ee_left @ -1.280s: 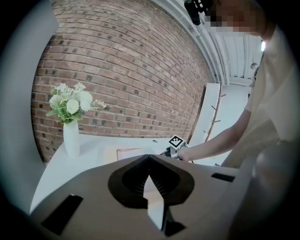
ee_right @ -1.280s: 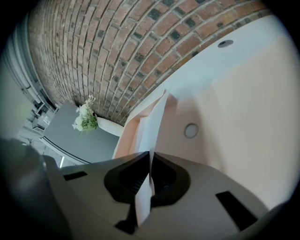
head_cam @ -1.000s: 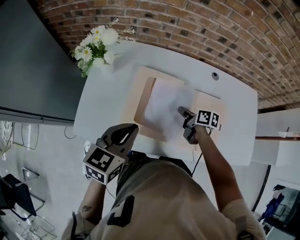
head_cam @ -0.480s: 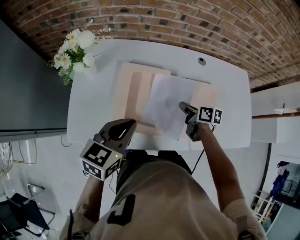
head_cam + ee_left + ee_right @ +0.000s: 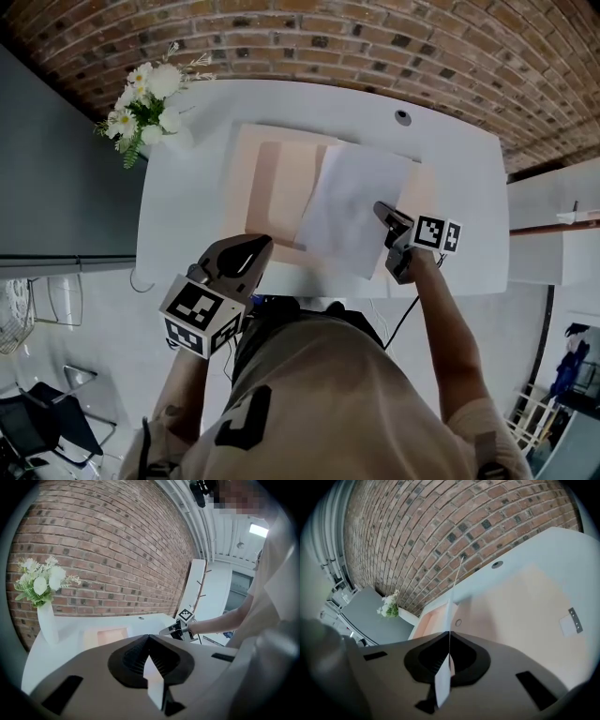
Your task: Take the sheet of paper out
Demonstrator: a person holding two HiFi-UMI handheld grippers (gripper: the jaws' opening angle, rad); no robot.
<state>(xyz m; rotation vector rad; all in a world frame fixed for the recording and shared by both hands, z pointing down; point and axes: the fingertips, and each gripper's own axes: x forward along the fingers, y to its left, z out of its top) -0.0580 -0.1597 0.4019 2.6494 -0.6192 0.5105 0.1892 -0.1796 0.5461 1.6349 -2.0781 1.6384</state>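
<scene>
A red-brick wall runs behind my white counter, which has rounded corners and a small round cable hole near its back edge. On the counter's far left corner stands a white vase of white flowers. To my left is a dark grey panel. Below it the floor is pale grey, with a dark chair on it. To my right sits white furniture. Overhead, a bright ceiling light glows near white pipes.

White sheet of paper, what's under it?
Under the white sheet of paper lies the open peach folder on the white table. Its middle is covered; anything there cannot be seen.
</scene>
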